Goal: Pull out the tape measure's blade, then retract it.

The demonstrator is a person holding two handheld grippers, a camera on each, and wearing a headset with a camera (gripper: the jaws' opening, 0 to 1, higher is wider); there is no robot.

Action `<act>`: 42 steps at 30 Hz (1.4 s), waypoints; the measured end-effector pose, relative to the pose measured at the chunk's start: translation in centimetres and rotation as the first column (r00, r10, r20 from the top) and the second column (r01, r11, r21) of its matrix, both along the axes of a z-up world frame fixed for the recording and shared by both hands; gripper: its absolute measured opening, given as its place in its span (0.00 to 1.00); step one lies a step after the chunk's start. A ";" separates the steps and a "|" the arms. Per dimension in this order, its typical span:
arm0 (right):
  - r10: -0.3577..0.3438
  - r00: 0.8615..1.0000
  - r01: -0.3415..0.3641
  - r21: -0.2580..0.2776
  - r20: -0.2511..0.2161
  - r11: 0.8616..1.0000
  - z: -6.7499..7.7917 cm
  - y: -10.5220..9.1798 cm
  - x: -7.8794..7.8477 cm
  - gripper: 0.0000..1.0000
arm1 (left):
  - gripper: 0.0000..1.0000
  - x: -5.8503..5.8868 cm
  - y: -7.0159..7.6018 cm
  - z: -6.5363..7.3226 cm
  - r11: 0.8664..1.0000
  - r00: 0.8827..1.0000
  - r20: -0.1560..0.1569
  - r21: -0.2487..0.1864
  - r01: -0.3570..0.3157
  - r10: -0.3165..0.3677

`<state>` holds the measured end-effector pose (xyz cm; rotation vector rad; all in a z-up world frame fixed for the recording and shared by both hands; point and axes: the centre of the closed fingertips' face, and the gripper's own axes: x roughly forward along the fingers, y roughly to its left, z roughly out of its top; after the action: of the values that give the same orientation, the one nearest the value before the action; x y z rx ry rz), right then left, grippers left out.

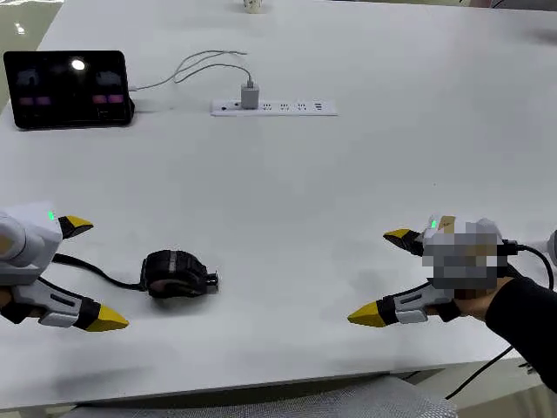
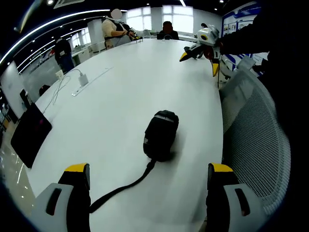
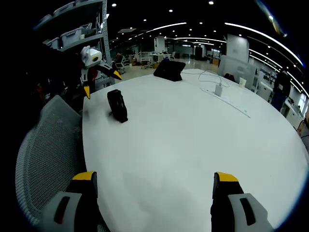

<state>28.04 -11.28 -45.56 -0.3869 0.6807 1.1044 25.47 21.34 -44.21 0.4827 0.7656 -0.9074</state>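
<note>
Left gripper [image 1: 93, 273] gapes wide, holding nothing; the tape measure [image 1: 177, 274] lies on the table [image 1: 287, 192] just ahead of its 2 jaws. Right gripper [image 1: 381, 275], equally spread and empty, sits well apart.

The tape measure [image 1: 177, 274] is showing matte black against the plain white surface [image 1: 348, 192]. The left gripper [image 1: 94, 273] and right gripper [image 1: 381, 275] are wearing yellow tips on white-and-grey bodies, each glowing with a green light. The power strip [image 1: 274, 107] is looking white; the tablet [image 1: 68, 89] is showing black with pink patches.
</note>
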 end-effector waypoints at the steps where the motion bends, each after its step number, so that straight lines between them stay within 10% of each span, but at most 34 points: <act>1: 0.005 1.000 -0.005 0.002 -0.001 1.000 0.0 0.1 0.1 0.99 | 0.99 0.0 -0.2 0.0 1.000 1.000 -0.009 -0.003 0.013 -0.013; 42: 0.194 0.981 -0.192 0.063 -0.016 0.979 -1.1 9.7 1.7 0.99 | 0.89 1.7 -5.4 -2.3 0.961 0.968 -0.050 0.118 0.249 -0.244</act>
<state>29.78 -1.59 -46.71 -0.3951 0.6372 1.3125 27.20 15.92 -46.52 0.6844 0.8085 -1.1066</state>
